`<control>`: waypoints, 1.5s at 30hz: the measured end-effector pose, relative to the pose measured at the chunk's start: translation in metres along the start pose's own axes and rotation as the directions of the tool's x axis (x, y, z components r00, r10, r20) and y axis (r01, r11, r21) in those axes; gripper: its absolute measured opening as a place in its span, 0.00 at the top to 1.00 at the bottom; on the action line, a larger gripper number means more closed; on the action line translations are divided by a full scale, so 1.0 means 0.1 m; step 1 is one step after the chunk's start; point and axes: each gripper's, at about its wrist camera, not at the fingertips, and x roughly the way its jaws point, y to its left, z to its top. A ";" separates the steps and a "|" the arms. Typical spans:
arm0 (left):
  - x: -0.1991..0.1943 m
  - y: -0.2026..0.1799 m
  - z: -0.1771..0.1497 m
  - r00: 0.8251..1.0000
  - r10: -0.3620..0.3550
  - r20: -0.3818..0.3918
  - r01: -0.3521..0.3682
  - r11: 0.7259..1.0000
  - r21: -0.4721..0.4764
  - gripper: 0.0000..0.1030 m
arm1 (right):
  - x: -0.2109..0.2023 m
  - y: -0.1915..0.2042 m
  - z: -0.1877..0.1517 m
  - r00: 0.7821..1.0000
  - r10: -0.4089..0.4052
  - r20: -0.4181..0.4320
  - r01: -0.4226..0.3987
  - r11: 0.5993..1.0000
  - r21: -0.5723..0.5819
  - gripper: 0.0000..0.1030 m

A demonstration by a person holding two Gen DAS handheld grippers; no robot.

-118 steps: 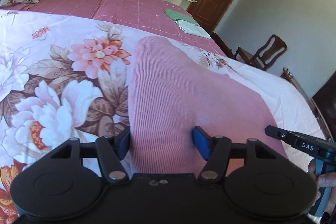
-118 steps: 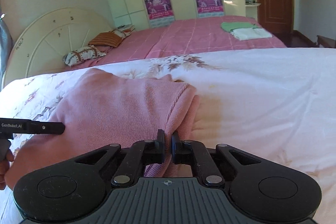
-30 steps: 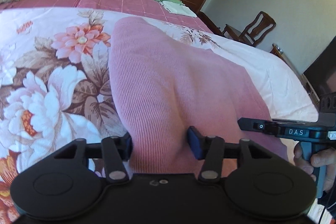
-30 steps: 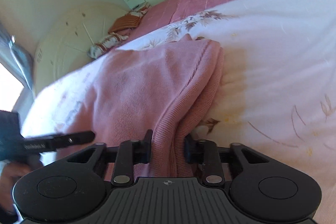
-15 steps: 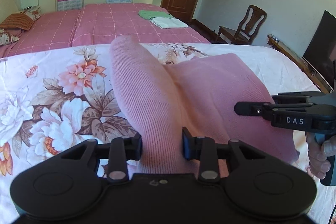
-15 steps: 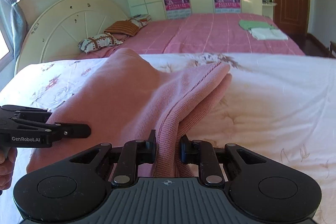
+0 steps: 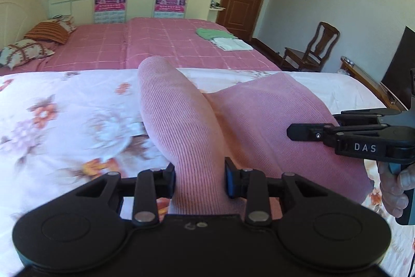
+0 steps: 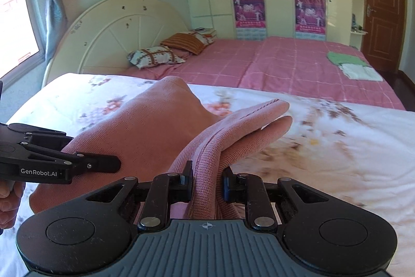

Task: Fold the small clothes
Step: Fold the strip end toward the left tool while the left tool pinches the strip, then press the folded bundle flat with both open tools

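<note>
Folding is only partly done: the pink ribbed knit garment [image 7: 259,121] is hanging off the floral bedspread [image 7: 64,121], its far part draping beyond both jaws. The left gripper [image 7: 199,178] is clamping one bunched edge and the right gripper [image 8: 207,183] is pinching the hemmed edge, so laying it over and flattening are remaining.

The letters "DAS" stand in white on the black side of the right gripper [image 7: 301,133], seen from the left wrist camera. "GenRobot.AI" stands in white on the black side of the left gripper [image 8: 116,163], seen from the right wrist camera. The purple posters [image 8: 250,9] on the wardrobe doors carry print and calendar grids, too small to read.
</note>
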 end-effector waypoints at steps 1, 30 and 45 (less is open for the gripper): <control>-0.08 0.13 -0.03 1.000 0.011 0.002 -0.011 1.000 -0.007 0.69 | 0.06 0.12 0.02 1.000 0.011 0.000 -0.011 1.000 -0.005 0.81; -0.98 1.81 -0.70 0.993 0.076 0.092 -0.073 0.997 -0.037 0.56 | 0.92 1.23 -0.28 1.000 -0.001 -0.024 0.005 0.988 0.152 0.78; -1.10 1.61 -1.13 0.992 0.117 0.043 -0.118 0.992 0.035 0.55 | 0.78 1.39 -0.35 0.993 0.008 -0.118 -0.002 0.999 0.050 0.47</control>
